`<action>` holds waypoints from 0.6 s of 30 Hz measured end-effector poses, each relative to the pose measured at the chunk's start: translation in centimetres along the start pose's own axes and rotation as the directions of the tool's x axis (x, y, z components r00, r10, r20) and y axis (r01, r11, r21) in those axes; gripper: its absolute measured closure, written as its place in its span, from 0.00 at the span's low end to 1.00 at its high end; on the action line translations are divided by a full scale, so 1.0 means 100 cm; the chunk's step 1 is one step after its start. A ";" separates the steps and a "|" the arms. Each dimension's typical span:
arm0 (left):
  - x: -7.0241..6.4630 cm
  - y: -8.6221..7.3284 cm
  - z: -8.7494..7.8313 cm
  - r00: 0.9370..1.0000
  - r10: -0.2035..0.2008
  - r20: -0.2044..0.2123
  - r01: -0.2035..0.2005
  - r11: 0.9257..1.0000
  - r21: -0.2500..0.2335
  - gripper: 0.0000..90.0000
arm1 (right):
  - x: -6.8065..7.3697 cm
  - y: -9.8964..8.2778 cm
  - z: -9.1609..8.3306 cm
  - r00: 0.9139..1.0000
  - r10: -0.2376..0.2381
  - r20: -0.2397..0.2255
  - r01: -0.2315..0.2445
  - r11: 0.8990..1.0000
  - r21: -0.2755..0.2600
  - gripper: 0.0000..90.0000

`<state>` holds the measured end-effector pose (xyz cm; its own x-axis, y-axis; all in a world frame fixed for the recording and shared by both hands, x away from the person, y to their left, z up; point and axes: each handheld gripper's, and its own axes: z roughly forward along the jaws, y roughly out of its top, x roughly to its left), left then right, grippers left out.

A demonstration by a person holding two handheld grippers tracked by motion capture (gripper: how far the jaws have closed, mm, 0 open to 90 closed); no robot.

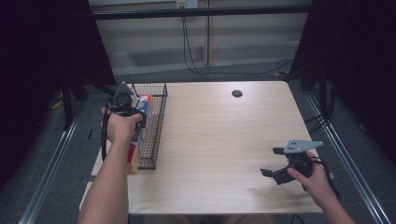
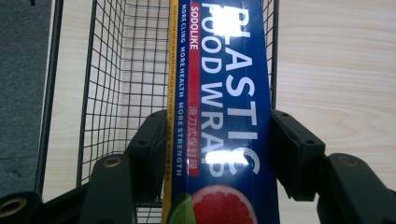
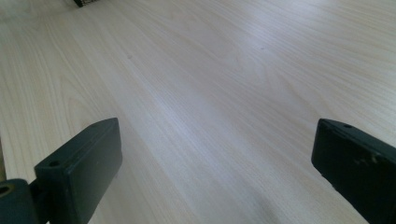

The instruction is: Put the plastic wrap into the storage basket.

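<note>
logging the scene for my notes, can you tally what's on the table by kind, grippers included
grippers: 2, the left gripper and the right gripper
plastic food wrap box: 1, clamped in the left gripper
wire basket: 1
wooden block at the basket's near end: 1
total: 5

**Box of plastic wrap held over a wire basket**

The box of plastic wrap [image 2: 224, 116] is long and narrow, dark blue with white "PLASTIC FOOD WRAP" lettering, a red label strip, a yellow edge and a grapefruit picture at its near end. It is clamped across its width by the jaws of the left hand-held gripper [image 2: 219, 154]. It lies lengthwise along the black wire basket [image 1: 156, 121], within the basket's walls toward its right side. Whether it touches the basket's floor cannot be told.
</note>
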<state>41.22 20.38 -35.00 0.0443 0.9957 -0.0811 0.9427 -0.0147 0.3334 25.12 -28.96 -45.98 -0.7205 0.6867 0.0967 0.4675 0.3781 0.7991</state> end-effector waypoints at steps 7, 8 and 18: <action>0.001 0.000 0.005 1.000 -0.014 0.000 0.014 1.000 0.007 0.48 | 0.000 0.000 0.000 1.000 -0.001 -0.002 0.001 1.000 0.002 0.02; 0.002 0.000 0.005 1.000 -0.010 -0.003 0.010 1.000 0.007 0.48 | 0.000 0.000 0.000 1.000 0.000 -0.003 0.000 1.000 0.003 0.02; 0.009 -0.001 0.010 1.000 -0.012 -0.009 0.013 1.000 0.019 0.48 | 0.001 0.000 0.000 1.000 -0.003 -0.004 0.003 1.000 0.006 0.02</action>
<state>41.45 21.17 -36.07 0.0297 0.9966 -0.0773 0.9492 -0.0039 0.3146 25.09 -28.91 -46.01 -0.7239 0.6831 0.0965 0.4685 0.3840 0.7957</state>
